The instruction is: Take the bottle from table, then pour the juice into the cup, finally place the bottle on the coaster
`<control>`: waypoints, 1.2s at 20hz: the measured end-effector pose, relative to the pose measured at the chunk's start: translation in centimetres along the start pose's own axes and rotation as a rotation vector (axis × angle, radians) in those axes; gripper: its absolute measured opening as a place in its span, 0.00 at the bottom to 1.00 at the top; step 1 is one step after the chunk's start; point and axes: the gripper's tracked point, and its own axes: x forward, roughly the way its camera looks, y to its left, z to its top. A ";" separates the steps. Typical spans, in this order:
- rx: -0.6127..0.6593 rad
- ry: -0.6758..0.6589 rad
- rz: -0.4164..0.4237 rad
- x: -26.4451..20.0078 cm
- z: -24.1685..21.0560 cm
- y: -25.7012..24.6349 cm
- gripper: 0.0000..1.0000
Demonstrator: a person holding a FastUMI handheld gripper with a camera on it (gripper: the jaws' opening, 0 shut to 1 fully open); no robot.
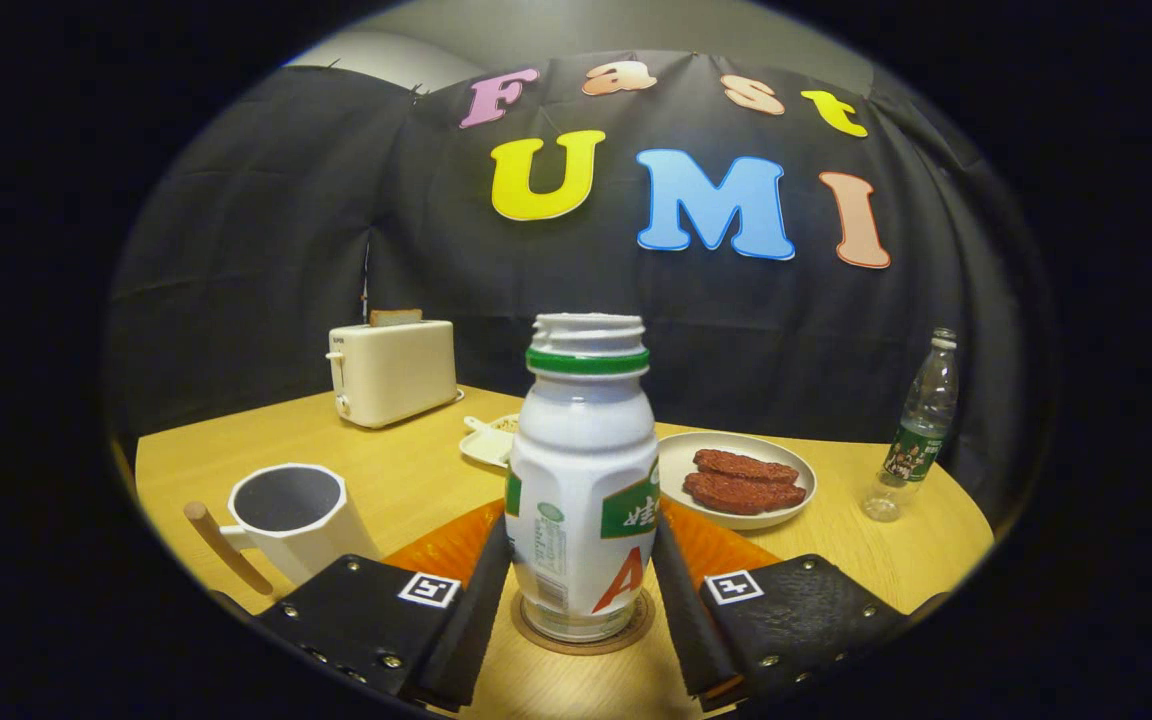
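gripper [582, 590] fingers flank the bottle [582, 480] low on both sides, at 5 and 7 o'clock of the view. jaws narrow, pads right at the bottle walls; cannot tell if they press or just sit alongside. bottle upright, white body, green neck ring, cap off, threaded mouth open. it stands on the coaster [636, 622], a round brown disc whose rim peeks out around the base, between the fingers. orange mat [446, 545] lies behind the coaster, showing on either side of the bottle.

cup [291, 515] at 9 o'clock of the bottle, white, faceted, wooden handle sticking out toward 8 o'clock, apart from the bottle, just beyond the left finger. inside looks dark; cannot tell the fill level.

plate [736, 478] at 2 o'clock of the bottle, pale, with two brown meat slices [744, 480] on it. small white dish [488, 443] with a spoon at 11 o'clock, partly hidden by the bottle. toaster [393, 372] further out at 10 o'clock, cream, a slice of bread standing in its slot. clear water bottle [921, 425] at 3 o'clock near the table [386, 470] edge, well apart. table top is light wood.
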 end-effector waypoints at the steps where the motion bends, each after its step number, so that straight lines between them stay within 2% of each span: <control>1: 0.005 -0.015 0.006 -0.2 0.3 0.0 0.82; 3: 0.045 -0.062 0.005 -1.0 1.6 -0.2 0.92; 15: 0.030 -0.196 -0.024 -10.5 7.2 -1.1 0.91; 18: 0.047 -0.223 -0.046 -13.1 7.8 -3.0 0.91; 24: 0.075 -0.254 -0.153 -17.2 6.5 -10.0 0.91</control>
